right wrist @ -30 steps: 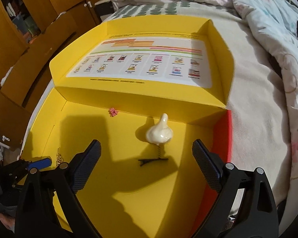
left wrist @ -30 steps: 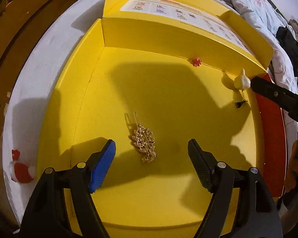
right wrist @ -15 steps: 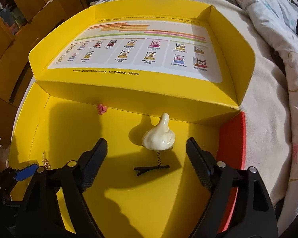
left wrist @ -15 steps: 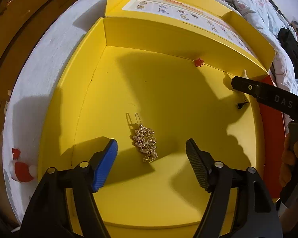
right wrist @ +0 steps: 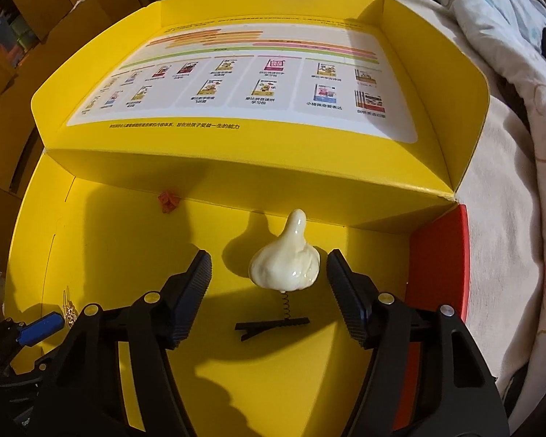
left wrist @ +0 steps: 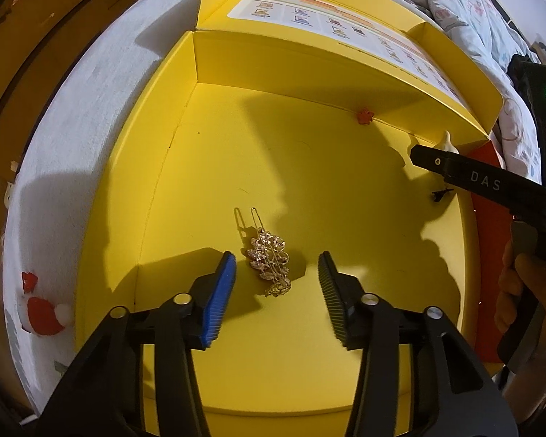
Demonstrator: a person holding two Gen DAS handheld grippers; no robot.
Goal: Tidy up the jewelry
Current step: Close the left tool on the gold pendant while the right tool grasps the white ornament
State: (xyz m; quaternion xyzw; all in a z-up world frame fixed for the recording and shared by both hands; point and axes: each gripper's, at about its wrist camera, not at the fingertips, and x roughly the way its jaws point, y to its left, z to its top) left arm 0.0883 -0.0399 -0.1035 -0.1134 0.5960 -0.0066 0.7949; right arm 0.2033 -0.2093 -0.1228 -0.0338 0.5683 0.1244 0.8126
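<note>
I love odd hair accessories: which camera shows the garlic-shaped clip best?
The right wrist view: the garlic-shaped clip sits whole between its open jaws, spring and black clip visible. In the left wrist view the right gripper hides most of it.

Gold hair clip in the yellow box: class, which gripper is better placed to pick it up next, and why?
Left. The left gripper is open with the gold hair clip lying between its fingers. The right gripper is open around the garlic-shaped clip, far across the box.

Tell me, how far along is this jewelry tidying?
Barely begun. Nothing looks sorted yet. In hand: the left gripper, jaws open, brackets the gold hair clip; the right gripper, also open, flanks the garlic-shaped clip. Left: gripping both, plus the small red piece by the yellow box wall.
</note>
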